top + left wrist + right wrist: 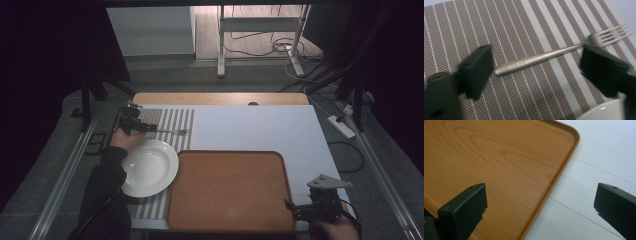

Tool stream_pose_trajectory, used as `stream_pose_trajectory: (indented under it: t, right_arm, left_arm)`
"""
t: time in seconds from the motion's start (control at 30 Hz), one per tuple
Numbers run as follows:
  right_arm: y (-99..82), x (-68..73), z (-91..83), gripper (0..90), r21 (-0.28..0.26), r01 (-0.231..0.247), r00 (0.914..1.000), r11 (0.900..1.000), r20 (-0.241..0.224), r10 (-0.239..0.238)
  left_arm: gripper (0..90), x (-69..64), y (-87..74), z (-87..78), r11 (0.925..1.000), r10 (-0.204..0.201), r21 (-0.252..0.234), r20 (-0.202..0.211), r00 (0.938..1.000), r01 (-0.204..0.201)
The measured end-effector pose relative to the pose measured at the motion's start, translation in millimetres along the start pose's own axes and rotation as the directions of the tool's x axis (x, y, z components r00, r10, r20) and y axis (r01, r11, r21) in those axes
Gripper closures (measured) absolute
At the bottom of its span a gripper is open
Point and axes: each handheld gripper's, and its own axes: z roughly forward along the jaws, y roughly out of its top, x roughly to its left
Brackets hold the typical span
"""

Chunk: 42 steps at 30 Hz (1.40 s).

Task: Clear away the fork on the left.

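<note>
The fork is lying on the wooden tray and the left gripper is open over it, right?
Not quite. The fork lies on the striped placemat, not the wooden tray. The left gripper view shows this. The left gripper is indeed open over it.

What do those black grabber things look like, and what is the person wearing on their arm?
Each hand-held gripper is black with two blocky, flat-faced jaws. The left hand-held gripper trails a dark cable along the arm. The right hand-held gripper carries a grey three-cornered plate on top. The left arm wears a dark long sleeve.
</note>
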Motion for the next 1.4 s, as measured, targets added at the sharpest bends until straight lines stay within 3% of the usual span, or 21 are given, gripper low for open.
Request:
stream_pose_trajectory:
  t: [0.13,0.23,0.27,0.3,0.43,0.57,0.63,0.73,1.0,1.27,1.4]
  right_arm:
    - [0.1,0.1,0.0,0.0,0.004,0.003,1.0000,1.0000,-0.001,-0.003]
    - [0.1,0.3,0.0,0.0,0.005,0.005,1.0000,1.0000,-0.002,-0.005]
    - [0.1,0.3,0.0,0.0,0.005,0.006,1.0000,1.0000,-0.002,-0.006]
    - [0.0,0.4,0.0,0.0,0.005,0.006,1.0000,1.0000,-0.003,-0.006]
    - [-0.1,0.6,0.1,0.0,0.003,0.008,1.0000,1.0000,-0.005,-0.007]
    - [0.0,0.6,0.1,0.0,0.006,0.009,0.9999,0.9999,-0.006,-0.009]
    - [0.0,0.8,0.3,0.0,0.004,0.009,0.9999,0.9999,-0.009,-0.009]
    - [0.0,1.1,0.3,0.0,0.006,0.017,0.9998,0.9998,-0.014,-0.017]
    - [0.1,2.4,0.5,0.0,0.011,0.031,0.9994,0.9995,-0.013,-0.031]
    - [0.6,3.5,1.3,0.0,0.015,0.040,0.9992,0.9991,-0.011,-0.039]
    - [0.5,3.2,1.2,0.0,0.014,0.037,0.9992,0.9992,-0.012,-0.037]
  left_arm:
    - [48.6,-0.4,5.0,2.4,0.9992,0.026,0.031,-0.020,0.9995,-0.025]
    - [76.8,-0.9,9.5,5.2,0.9970,0.050,0.061,-0.017,0.9986,-0.049]
    - [86.6,-1.5,11.4,7.4,0.9956,0.060,0.074,-0.033,0.9977,-0.058]
    - [89.3,-1.2,12.7,9.2,0.9950,0.061,0.082,-0.034,0.9976,-0.058]
    - [89.4,1.8,19.0,19.0,0.9927,0.043,0.113,-0.026,0.9987,-0.040]
    - [89.3,4.8,22.8,26.9,0.9894,0.045,0.140,-0.050,0.9978,-0.038]
    - [89.3,3.7,23.2,31.2,0.9837,0.074,0.170,-0.092,0.9930,-0.058]
    - [89.4,3.4,23.3,30.5,0.9825,0.061,0.181,-0.089,0.9942,-0.045]
    - [89.5,-2.4,7.5,18.8,0.9733,0.068,0.221,-0.012,0.9976,-0.063]
    - [89.4,-8.5,-4.8,10.6,0.9648,0.093,0.243,0.039,0.9949,-0.099]
    - [89.4,-8.8,-8.4,9.8,0.9686,0.094,0.225,0.058,0.9939,-0.105]
